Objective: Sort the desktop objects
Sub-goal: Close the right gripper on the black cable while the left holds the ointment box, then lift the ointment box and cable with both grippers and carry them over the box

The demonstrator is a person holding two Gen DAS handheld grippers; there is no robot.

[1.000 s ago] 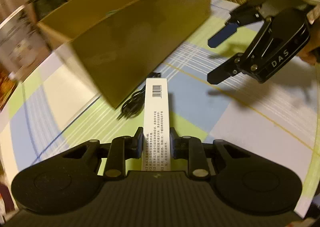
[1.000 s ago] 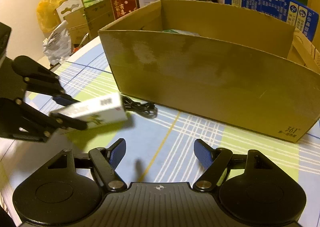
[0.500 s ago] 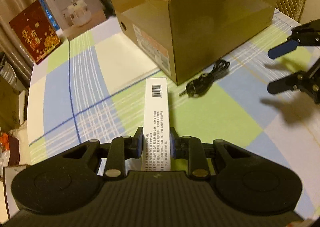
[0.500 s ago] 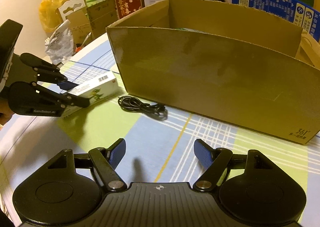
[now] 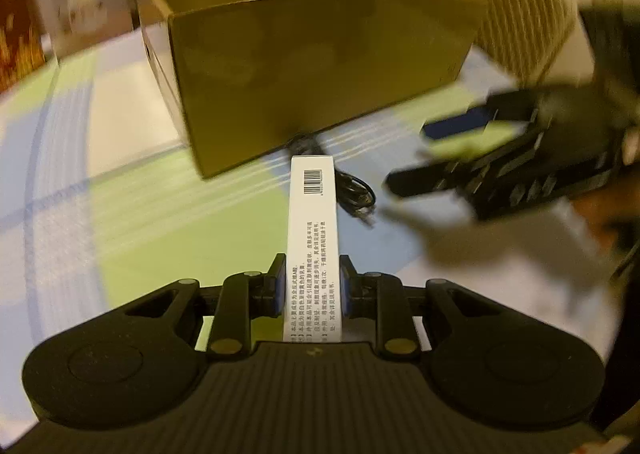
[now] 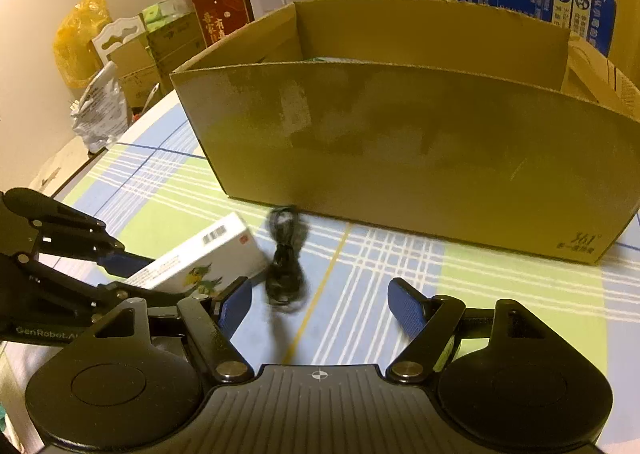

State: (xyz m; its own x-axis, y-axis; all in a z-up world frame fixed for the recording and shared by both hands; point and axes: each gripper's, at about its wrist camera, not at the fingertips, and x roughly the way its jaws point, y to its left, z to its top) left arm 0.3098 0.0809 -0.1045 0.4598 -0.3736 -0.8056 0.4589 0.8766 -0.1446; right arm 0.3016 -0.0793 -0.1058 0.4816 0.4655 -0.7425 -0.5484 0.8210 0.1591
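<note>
Left tool (image 5: 313,286) grips the packet (image 5: 313,222), right tool (image 6: 320,304) gapes empty over the cable (image 6: 285,254); next, lift the packet into the box (image 6: 400,142).

left gripper (image 5: 312,286): matte black body, ribbed top plate with a small pale mark at its front edge
left linkage: two round black housings, angular arms, brass-coloured pivot pins
left pads (image 5: 278,286): dark blue, flat
right gripper (image 6: 320,308): same black build, white crosshair mark on the ribbed plate
right pads (image 6: 406,310): blue, finely textured, oval
lettering: white "GenRobot.AI" along the left gripper's side, as the right wrist camera shows it
</note>
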